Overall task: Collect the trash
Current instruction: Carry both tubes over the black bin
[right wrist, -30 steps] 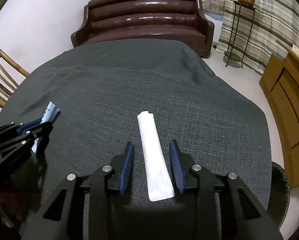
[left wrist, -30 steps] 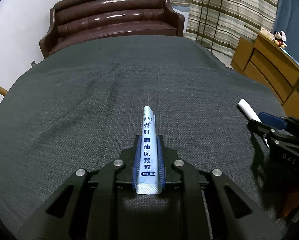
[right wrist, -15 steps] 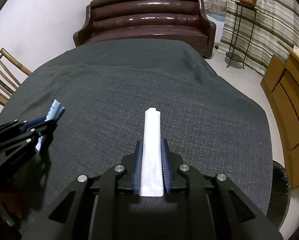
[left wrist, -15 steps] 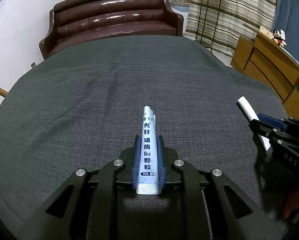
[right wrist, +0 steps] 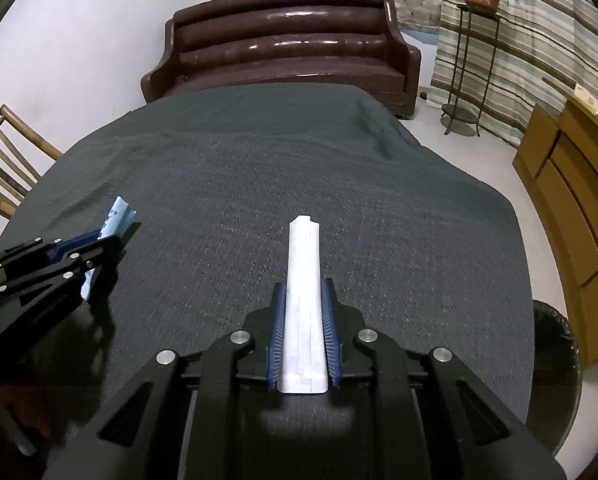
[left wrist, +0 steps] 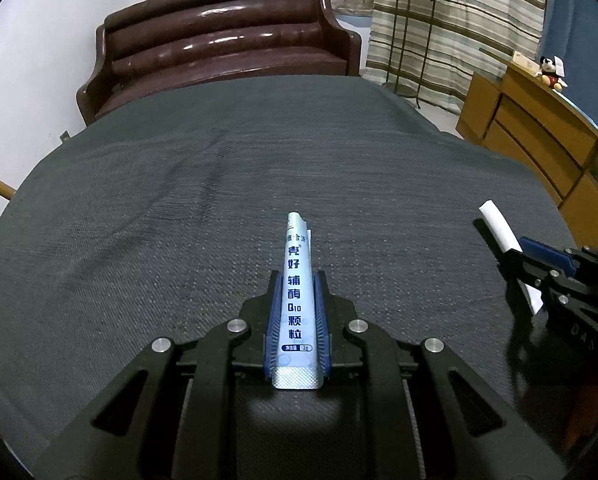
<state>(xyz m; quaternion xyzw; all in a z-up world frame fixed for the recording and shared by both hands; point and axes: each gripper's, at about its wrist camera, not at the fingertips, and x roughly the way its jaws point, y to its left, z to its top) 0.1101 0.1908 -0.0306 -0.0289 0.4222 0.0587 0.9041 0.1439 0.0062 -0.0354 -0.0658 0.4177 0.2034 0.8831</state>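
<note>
Two matching grippers, left gripper and right gripper — black angular frames with triangular cut-outs. Four round silver screws across each frame. Narrow fingers lined in blue, finely ribbed pads. Pale letters — partly legible — printed on the side of the right gripper's black body.
</note>
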